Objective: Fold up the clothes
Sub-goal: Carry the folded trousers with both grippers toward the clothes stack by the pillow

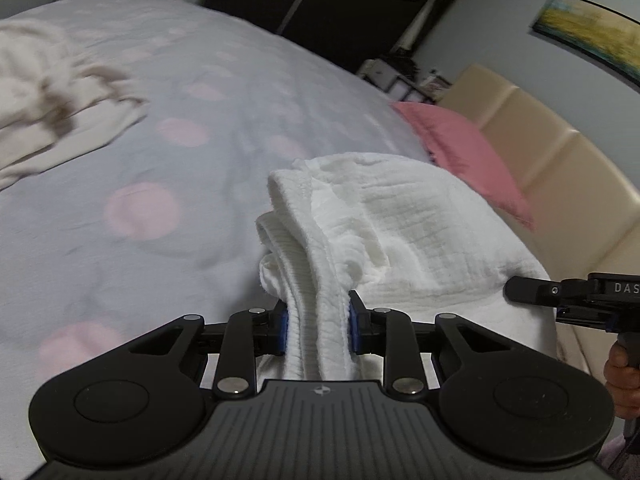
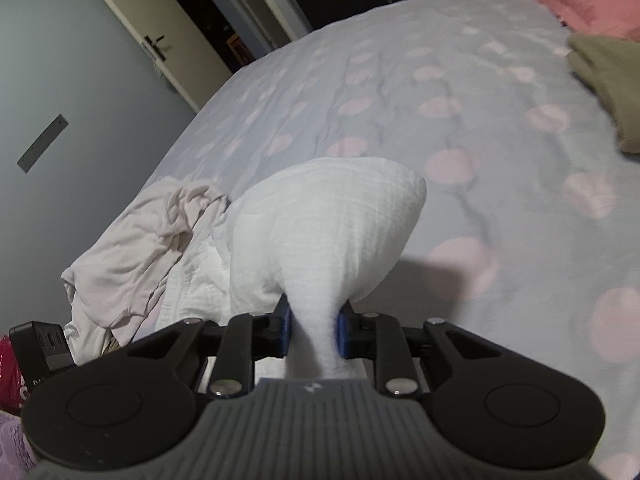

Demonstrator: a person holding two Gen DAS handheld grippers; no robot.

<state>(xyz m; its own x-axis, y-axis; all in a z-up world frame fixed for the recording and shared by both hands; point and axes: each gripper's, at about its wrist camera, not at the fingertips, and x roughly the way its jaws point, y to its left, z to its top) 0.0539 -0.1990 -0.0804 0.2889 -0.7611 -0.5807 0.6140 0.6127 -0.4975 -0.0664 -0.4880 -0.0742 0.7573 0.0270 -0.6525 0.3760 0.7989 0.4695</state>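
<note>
A white crinkled garment point(image 1: 384, 224) is lifted off the bed, bunched into folds. My left gripper point(image 1: 318, 326) is shut on a thick bunch of its hemmed edges, blue pads pressing both sides. In the right wrist view the same white garment point(image 2: 332, 224) balloons up from my right gripper point(image 2: 313, 330), which is shut on a narrow gathered neck of the cloth. The right gripper's body also shows at the right edge of the left wrist view, held by a hand point(image 1: 622, 380); its fingertips are hidden there behind the cloth.
The bed point(image 1: 180, 92) has a grey cover with pink dots. A crumpled cream garment point(image 2: 148, 248) lies near the bed's edge. A pink pillow point(image 1: 464, 148) and beige headboard point(image 1: 560, 152) sit at the far end. An olive garment point(image 2: 608, 84) lies near the pillow.
</note>
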